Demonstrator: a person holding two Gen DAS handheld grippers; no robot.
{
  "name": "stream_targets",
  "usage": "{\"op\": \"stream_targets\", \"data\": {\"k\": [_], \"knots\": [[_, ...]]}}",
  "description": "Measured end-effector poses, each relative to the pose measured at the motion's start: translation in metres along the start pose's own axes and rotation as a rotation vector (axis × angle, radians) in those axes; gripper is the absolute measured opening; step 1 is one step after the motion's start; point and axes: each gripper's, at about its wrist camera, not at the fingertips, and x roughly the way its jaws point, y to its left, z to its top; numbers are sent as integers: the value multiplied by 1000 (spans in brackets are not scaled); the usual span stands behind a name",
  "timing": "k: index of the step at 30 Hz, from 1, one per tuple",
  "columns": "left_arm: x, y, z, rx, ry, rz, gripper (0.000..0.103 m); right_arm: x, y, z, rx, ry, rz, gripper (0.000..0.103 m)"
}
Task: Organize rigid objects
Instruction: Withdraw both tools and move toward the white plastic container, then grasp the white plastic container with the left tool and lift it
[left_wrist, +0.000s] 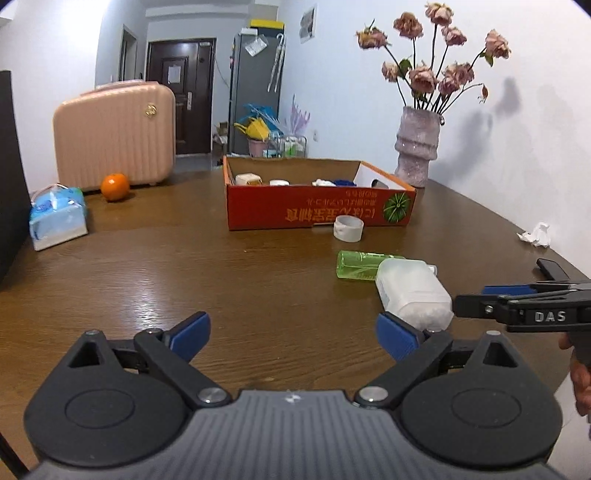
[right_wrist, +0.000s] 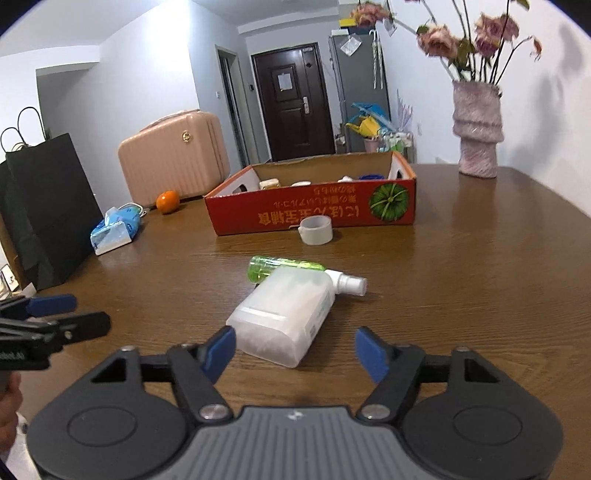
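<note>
Right claw (right_wrist: 295, 350) hangs low over the table (right_wrist: 461, 295), its blue pads apart, nothing pressed between them. Just ahead of it lies the white bottle (right_wrist: 284, 314) on its side; the near end sits between the two pads' lines, closer to the left pad, though touch cannot be told. Its long axis runs away from the claw and slants right, the far end lying against a spray bottle (right_wrist: 295, 267). That green one lies crosswise beyond the white bottle, white nozzle (right_wrist: 349, 283) pointing right. Farther ahead a tape roll (right_wrist: 316, 229) stands just before the red box (right_wrist: 314, 216), which holds a few small things.

Left claw (left_wrist: 293, 338) is also spread wide and empty, over bare table; the white bottle (left_wrist: 413, 291) lies just beyond its right pad, off to the right.
</note>
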Motion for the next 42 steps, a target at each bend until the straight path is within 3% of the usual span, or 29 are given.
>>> {"op": "stream_targets", "data": {"k": [3,4,8,9,11,13,18,23,26,28,30,32,36,42], "knots": [[14,4,4,-10,12,6,96,22,-1,2,41,11,0,62],[18,7,5,-21,13,13,96,28,4,1,34,23,41,59],[39,28,12,-95,49,75,92,34,37,1,-67,6,383,55],[44,32,14,-109,59,88,90,32,41,3,-86,-10,399,54],[50,35,15,-107,64,110,88,28,41,9,-114,-58,341,54],[56,34,14,-112,73,81,85,29,29,15,-96,-76,285,55],[73,32,12,-199,133,-47,74,55,4,19,19,-1,194,57],[83,40,18,-301,171,-145,65,74,-1,16,76,35,209,56],[85,46,24,-377,179,-230,65,81,-8,21,146,50,226,51],[87,38,26,-368,189,-263,67,89,-13,24,207,69,241,49],[91,24,27,-328,194,-266,64,91,-17,24,247,77,256,43],[98,14,26,-319,218,-288,51,91,-18,23,260,75,272,32],[90,4,25,-287,186,-265,37,78,-21,21,281,84,268,24],[81,-4,27,-293,186,-298,36,54,-30,18,299,52,275,21]]}}
